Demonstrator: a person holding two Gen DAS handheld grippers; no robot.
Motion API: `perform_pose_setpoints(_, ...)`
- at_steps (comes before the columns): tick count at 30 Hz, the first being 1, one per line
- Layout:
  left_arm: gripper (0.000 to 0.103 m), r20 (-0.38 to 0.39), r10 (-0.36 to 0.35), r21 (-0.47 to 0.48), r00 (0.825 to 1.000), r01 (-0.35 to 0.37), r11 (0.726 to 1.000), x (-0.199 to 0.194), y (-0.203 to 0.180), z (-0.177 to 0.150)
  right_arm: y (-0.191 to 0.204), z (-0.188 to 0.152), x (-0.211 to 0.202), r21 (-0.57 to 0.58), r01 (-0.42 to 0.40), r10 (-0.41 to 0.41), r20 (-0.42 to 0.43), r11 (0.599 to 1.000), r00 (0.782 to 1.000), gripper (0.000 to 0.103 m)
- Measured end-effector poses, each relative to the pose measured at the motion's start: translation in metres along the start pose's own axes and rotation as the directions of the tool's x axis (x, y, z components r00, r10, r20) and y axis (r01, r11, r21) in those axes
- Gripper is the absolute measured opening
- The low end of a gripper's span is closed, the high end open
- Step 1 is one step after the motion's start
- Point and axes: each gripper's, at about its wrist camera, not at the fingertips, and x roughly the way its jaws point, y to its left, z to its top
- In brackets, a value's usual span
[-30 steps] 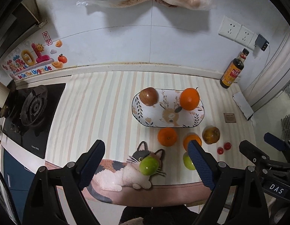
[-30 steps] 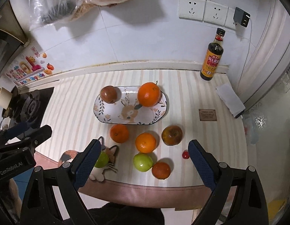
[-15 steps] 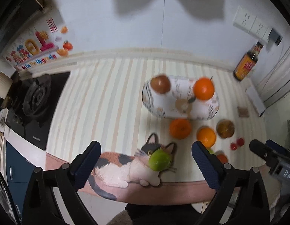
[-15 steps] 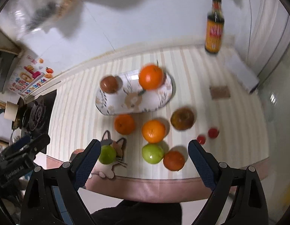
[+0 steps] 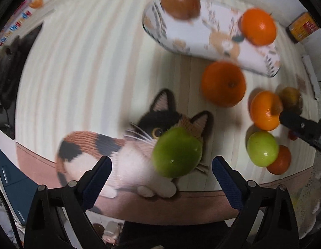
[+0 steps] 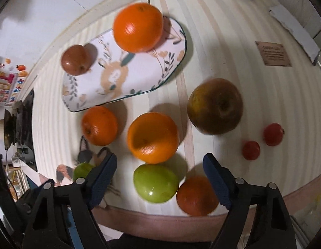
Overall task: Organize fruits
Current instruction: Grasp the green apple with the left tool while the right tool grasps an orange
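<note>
A green apple (image 5: 177,152) sits on the cat-print mat at the surface's front edge, between the spread fingers of the left gripper (image 5: 161,174), which touches nothing. A clumsy close could roll it off the edge. The right gripper (image 6: 159,173), equally wide and empty, hovers over a second green apple (image 6: 156,183) beside 1 orange (image 6: 153,138).

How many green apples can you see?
2. One round green apple sits on the cat picture on the mat, lined up between the open left gripper fingers. The other green apple lies between the open right gripper fingers, just below an orange.
</note>
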Motion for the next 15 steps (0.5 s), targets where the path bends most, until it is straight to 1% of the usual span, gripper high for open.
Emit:
perform_pose_setpoints(2,0.098,-0.028,-0.015,0.005,0.999,0.016,1.000,0.015,-0.006,0.003,-0.001,0.005,0.011,0.002,-0.002,0.002,-0.016,1.000,1.000,0.085)
perform_pose_setpoints(4,0.086,-0.035,-0.006,0.016,0.999,0.007,1.000,0.024,-0.012,0.006,0.001,0.010,0.019,-0.002,0.005,-0.005,-0.023,1.000,1.000,0.084)
perform_pose_setpoints(5,0.067,-0.033,-0.003,0.022,0.999,0.004,1.000,0.027,-0.015,0.007,0.002,0.013,0.023,-0.006,0.000,0.000,-0.029,1.000,1.000,0.082)
perform_pose_setpoints(6,0.059,-0.032,-0.011,0.025,0.999,0.012,1.000,0.028,-0.016,0.007,0.004,0.015,0.026,-0.012,-0.013,0.013,-0.033,1.000,0.999,0.082)
perform_pose_setpoints(7,0.057,-0.027,-0.028,0.028,0.999,0.028,0.999,0.028,-0.018,0.007,0.006,0.016,0.029,-0.015,-0.020,0.020,-0.034,1.000,0.999,0.081)
perform_pose_setpoints(8,0.057,-0.021,-0.018,0.034,1.000,0.019,0.999,0.027,-0.020,0.008,0.009,0.017,0.030,-0.024,-0.026,0.026,-0.031,0.999,0.999,0.080)
perform_pose_setpoints(10,0.057,0.001,0.022,0.053,1.000,-0.022,0.998,0.025,-0.022,0.008,0.017,0.019,0.033,-0.047,-0.044,0.043,-0.030,0.998,0.999,0.073)
perform_pose_setpoints(11,0.057,0.009,0.032,0.055,0.999,-0.032,0.998,0.025,-0.021,0.008,0.022,0.019,0.033,-0.059,-0.041,0.039,-0.036,0.997,0.999,0.066)
perform_pose_setpoints(12,0.057,0.009,0.027,0.045,1.000,-0.027,0.999,0.024,-0.017,0.009,0.028,0.019,0.032,-0.078,-0.023,0.020,-0.042,0.997,0.999,0.066)
perform_pose_setpoints(15,0.057,0.007,0.020,0.004,1.000,-0.020,1.000,0.022,-0.004,0.014,0.038,0.015,0.035,-0.107,-0.064,0.056,-0.076,0.992,0.996,0.066)
